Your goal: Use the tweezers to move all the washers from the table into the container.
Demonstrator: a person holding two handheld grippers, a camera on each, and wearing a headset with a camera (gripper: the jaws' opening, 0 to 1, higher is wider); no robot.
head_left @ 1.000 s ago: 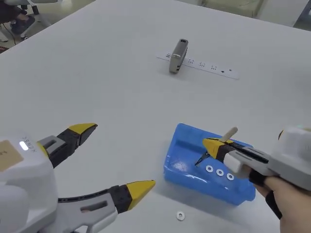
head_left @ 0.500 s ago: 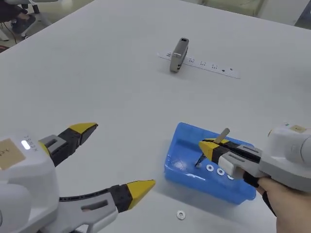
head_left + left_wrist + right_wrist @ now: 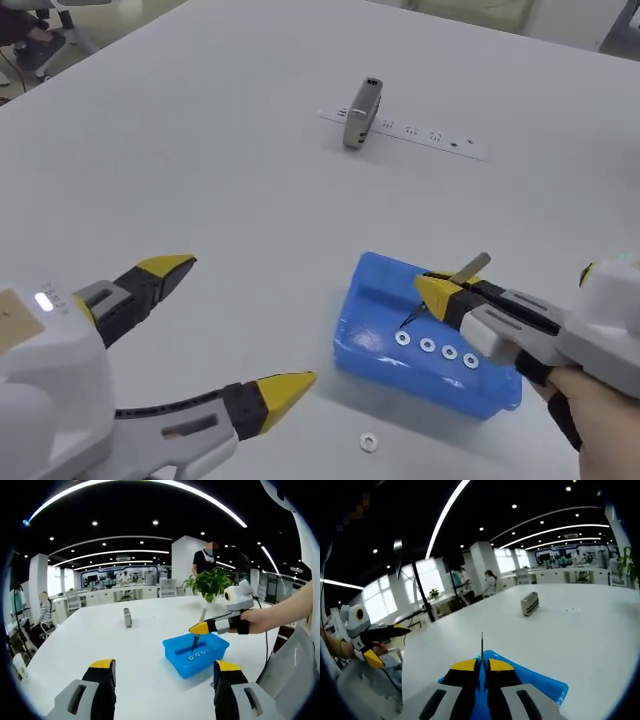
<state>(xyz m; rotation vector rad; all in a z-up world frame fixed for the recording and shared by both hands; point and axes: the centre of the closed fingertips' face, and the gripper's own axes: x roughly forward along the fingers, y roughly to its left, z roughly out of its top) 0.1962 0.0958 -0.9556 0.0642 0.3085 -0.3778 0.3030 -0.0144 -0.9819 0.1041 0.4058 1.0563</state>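
Room around me, itemised: open-plan office. Wide white table (image 3: 200, 150) under my work. Dark ceiling (image 3: 150, 500), round spot lights (image 3: 155, 522), long curved light strips (image 3: 447, 515). White pillar (image 3: 182, 560). Potted plant (image 3: 210, 582). Bright windows (image 3: 422, 575) along one side.

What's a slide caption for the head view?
Right hand-held gripper holds tweezers over blue container with four washers; one washer on table.
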